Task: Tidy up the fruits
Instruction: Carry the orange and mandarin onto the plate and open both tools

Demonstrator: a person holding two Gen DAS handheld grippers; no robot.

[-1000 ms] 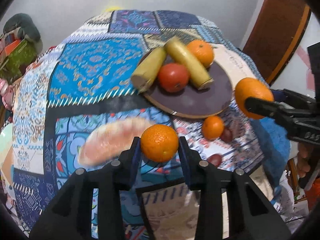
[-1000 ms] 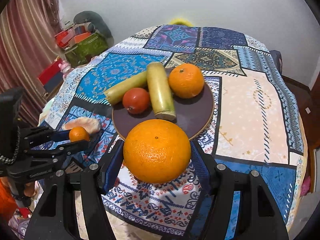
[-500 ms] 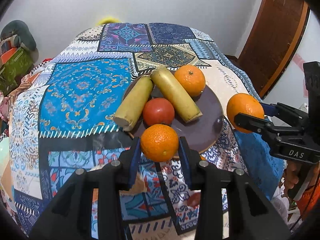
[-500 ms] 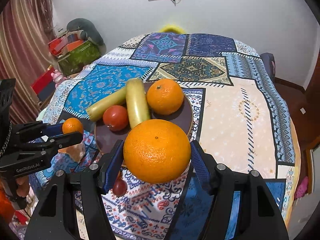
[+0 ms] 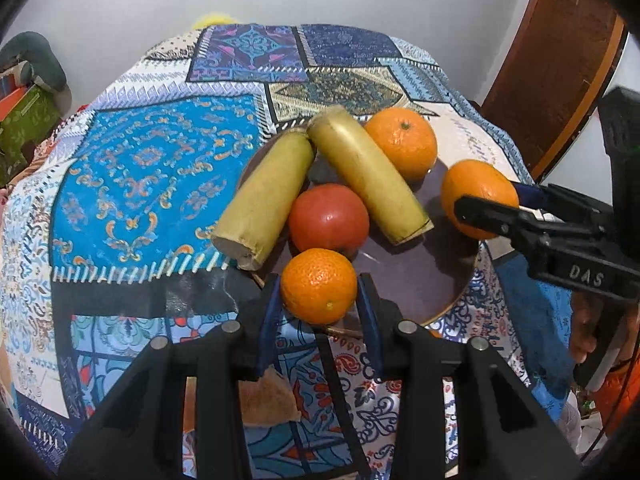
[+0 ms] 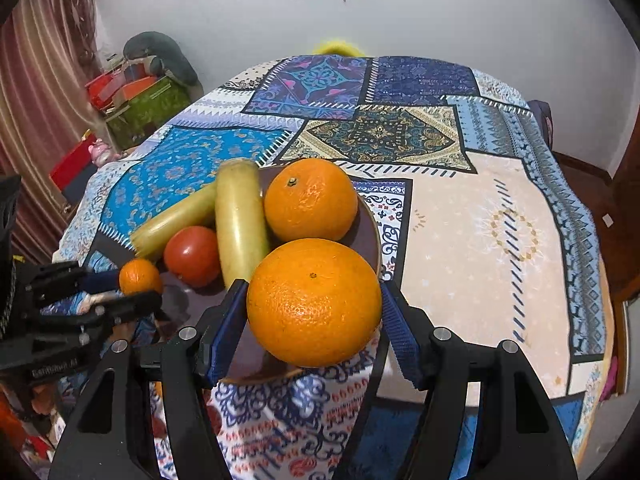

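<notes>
- The left gripper [image 5: 319, 286] pointed steeply down, its blue pads clamped on a small orange [image 5: 319, 286].
- The right gripper [image 6: 314, 300] tilted downward too, its jaws set wider, gripping a large orange [image 6: 314, 300].
- A hand [image 5: 588, 336] held the right gripper's handle.

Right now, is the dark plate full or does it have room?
Room: bare surface on the plate beside the tomato.

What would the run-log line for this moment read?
left gripper: shut on small orange | right gripper: shut on large orange | both over plate | unreleased
</notes>
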